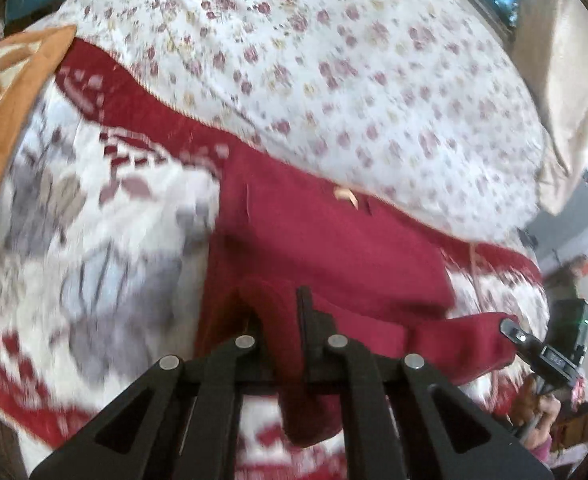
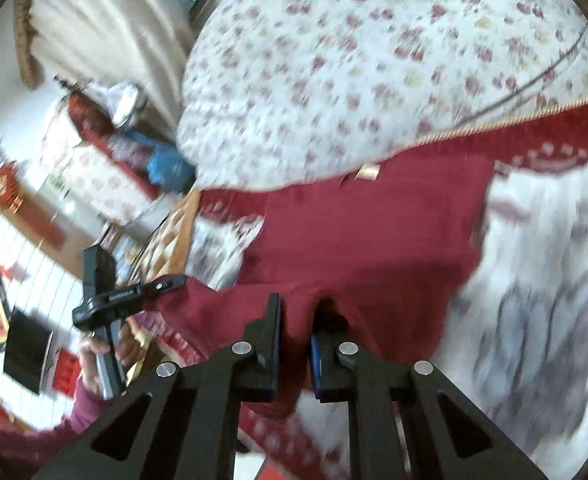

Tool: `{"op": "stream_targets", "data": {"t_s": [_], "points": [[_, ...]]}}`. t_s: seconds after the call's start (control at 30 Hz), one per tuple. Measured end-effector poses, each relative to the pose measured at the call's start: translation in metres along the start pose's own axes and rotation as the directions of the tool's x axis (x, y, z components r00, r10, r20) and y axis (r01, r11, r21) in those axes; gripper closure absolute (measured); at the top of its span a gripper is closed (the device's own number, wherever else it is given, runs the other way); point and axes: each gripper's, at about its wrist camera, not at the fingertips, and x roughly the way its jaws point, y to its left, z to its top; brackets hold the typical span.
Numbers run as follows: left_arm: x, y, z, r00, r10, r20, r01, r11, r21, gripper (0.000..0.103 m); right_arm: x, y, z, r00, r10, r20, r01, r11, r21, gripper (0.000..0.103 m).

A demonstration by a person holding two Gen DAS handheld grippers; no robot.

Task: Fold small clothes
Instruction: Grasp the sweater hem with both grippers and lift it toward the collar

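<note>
A dark red small garment (image 1: pixel 334 248) lies on the patterned red-and-white blanket (image 1: pixel 94 220), its near edge lifted. My left gripper (image 1: pixel 280 312) is shut on a fold of that near edge. My right gripper (image 2: pixel 296 320) is shut on the garment (image 2: pixel 366 232) at its other near corner. Each gripper shows in the other's view: the right one (image 1: pixel 510 328) and the left one (image 2: pixel 170 282), both clamped on red cloth. The views are blurred by motion.
A white floral quilt (image 1: pixel 334 60) lies just beyond the garment. An orange-and-white cushion (image 1: pixel 10 92) sits at the far left. A curtain (image 2: pixel 94 20) and room clutter with red decorations (image 2: pixel 6 192) lie off the bed's side.
</note>
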Motion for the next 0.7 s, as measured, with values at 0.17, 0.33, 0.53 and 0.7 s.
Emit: {"op": "stream_targets", "data": {"t_s": [0.17, 0.33, 0.53, 0.7], "points": [[0.052, 0.010, 0.048, 1.000, 0.005, -0.003, -0.006, 0.996, -0.084, 0.097, 0.036, -0.035, 0.047, 0.999, -0.042, 0.006, 0.042, 0.995, 0.087, 0.090], [0.101, 0.021, 0.077, 1.000, 0.004, -0.010, -0.005, 0.993, -0.118, 0.097, 0.069, -0.066, 0.073, 0.996, -0.088, -0.003, 0.087, 0.988, 0.130, 0.090], [0.139, 0.036, 0.090, 0.999, -0.020, -0.032, 0.015, 0.989, -0.149, 0.061, 0.092, -0.096, 0.090, 0.985, -0.172, -0.031, 0.175, 0.971, 0.165, 0.062], [0.106, 0.036, 0.097, 0.995, 0.011, 0.100, 0.005, 0.987, -0.164, 0.021, 0.038, -0.091, 0.082, 0.974, -0.196, 0.112, 0.179, 0.972, 0.150, 0.039]]}}
